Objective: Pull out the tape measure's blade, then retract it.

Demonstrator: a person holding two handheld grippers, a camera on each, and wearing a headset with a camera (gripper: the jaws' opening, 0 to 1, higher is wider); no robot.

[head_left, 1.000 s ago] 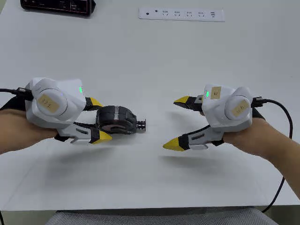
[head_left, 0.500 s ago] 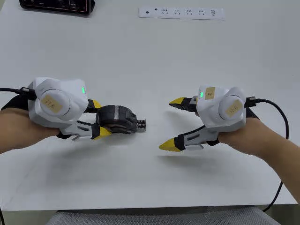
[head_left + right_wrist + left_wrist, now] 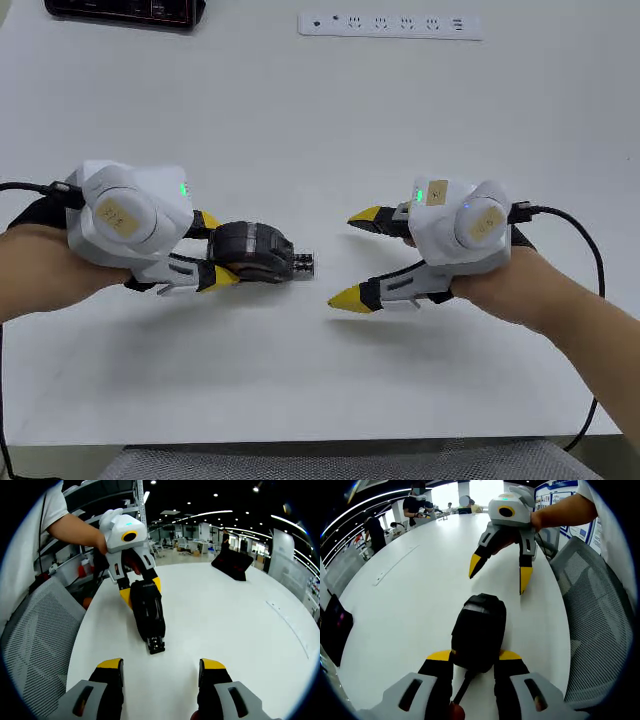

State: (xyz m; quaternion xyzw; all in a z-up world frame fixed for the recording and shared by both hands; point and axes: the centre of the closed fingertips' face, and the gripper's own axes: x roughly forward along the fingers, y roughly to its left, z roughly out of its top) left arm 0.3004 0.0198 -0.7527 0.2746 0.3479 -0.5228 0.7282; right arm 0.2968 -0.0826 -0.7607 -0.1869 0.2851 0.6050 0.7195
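A black tape measure lies on the white table, its metal blade hook pointing right. My left gripper is shut on the case, one yellow-tipped jaw on each side. My right gripper stands open a short way to the right of the hook, its jaws aimed at it. In the right gripper view the tape measure and its hook lie just ahead of my right gripper. The blade is inside the case.
A white power strip lies at the far edge of the table. A black device sits at the far left. A grey mesh chair is at the near edge. Cables trail from both grippers.
My right gripper has moved left, closer to the blade hook, still open. The left gripper stays shut on the tape measure, nearly still.
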